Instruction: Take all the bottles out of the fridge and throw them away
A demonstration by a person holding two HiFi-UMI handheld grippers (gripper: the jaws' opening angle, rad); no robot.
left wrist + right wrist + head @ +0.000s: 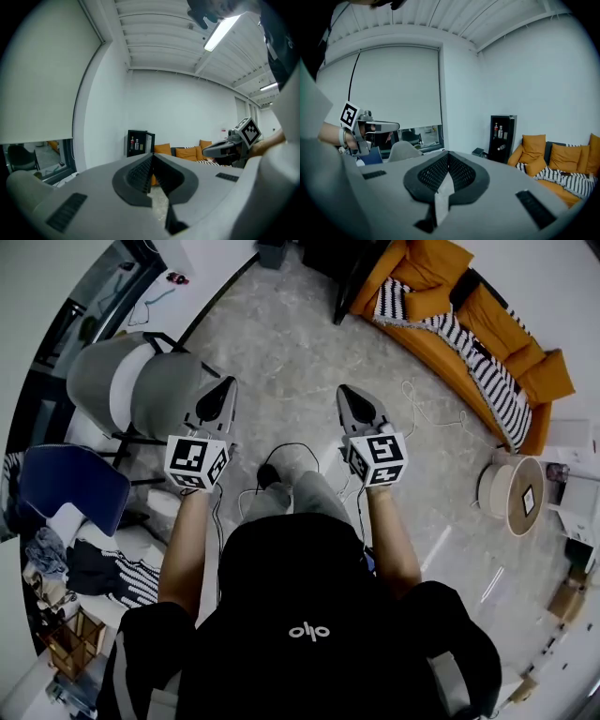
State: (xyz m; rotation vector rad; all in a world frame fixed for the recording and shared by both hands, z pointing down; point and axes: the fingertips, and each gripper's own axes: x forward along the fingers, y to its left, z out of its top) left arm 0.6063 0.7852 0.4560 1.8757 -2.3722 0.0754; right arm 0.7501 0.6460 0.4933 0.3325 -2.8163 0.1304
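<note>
Black small fridge (502, 138), door open, stands against the white wall beside the orange sofa (534, 146), small bottles (497, 131) on its shelves. Grey left tool (226, 384) and right tool (343, 391), well apart from it, are pressed together, empty.

Bright ceiling tube (220, 33), fisheye edges

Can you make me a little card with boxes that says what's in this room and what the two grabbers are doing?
Room: orange sofa, grey chair
Fridge: small, black, against the far wall
Bottles: several inside the fridge
Left gripper: shut, holding nothing
Right gripper: shut, holding nothing
Job so far: fridge not reached yet
</note>
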